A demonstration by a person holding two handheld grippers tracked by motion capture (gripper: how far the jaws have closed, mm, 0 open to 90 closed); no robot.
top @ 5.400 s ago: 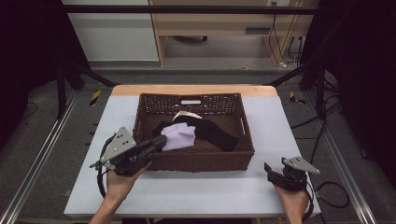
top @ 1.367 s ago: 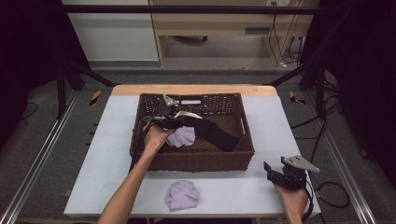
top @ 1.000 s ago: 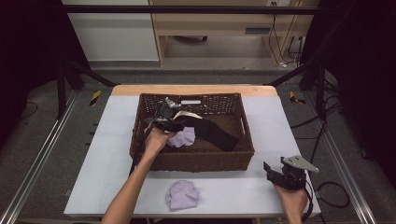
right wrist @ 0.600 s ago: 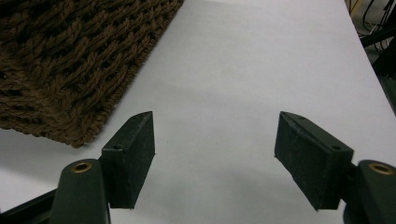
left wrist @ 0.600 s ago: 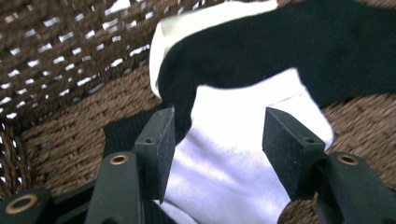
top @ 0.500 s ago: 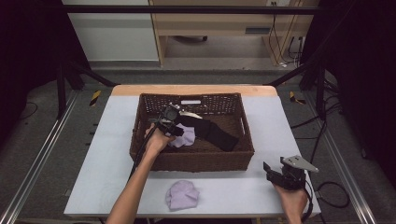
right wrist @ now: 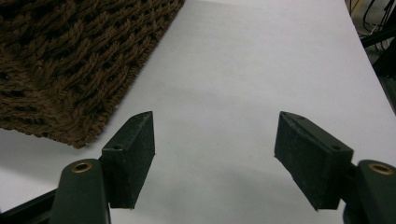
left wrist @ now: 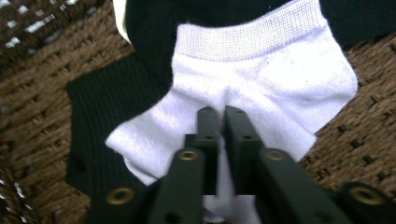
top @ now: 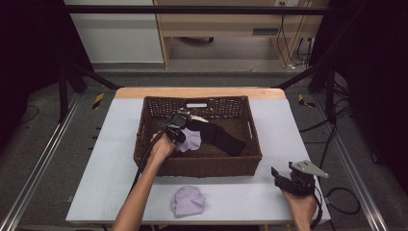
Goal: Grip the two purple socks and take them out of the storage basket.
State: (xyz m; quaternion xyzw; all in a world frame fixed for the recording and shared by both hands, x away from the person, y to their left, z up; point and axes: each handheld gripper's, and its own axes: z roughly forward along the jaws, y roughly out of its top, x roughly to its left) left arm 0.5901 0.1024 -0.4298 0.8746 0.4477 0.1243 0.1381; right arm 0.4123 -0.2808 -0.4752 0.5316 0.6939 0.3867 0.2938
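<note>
Lavender knit sock [left wrist: 261,88] in the brown wicker basket [top: 144,139] is pinched by my left fingers [left wrist: 218,122], cuff at twelve o'clock; my right fingers [right wrist: 212,158] stand apart.

sock [left wrist: 261,88]: pale lilac, ribbed cuff | basket [top: 202,166]: brown woven wicker | cloth [top: 222,138]: black | table [top: 115,168]: white

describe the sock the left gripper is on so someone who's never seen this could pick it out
Find the brown wicker basket in the middle of the table. Inside it, left of centre, the left gripper is shut on a short pale lilac sock lying partly over black socks. Its twin lies outside, on the table in front of the basket.
</note>
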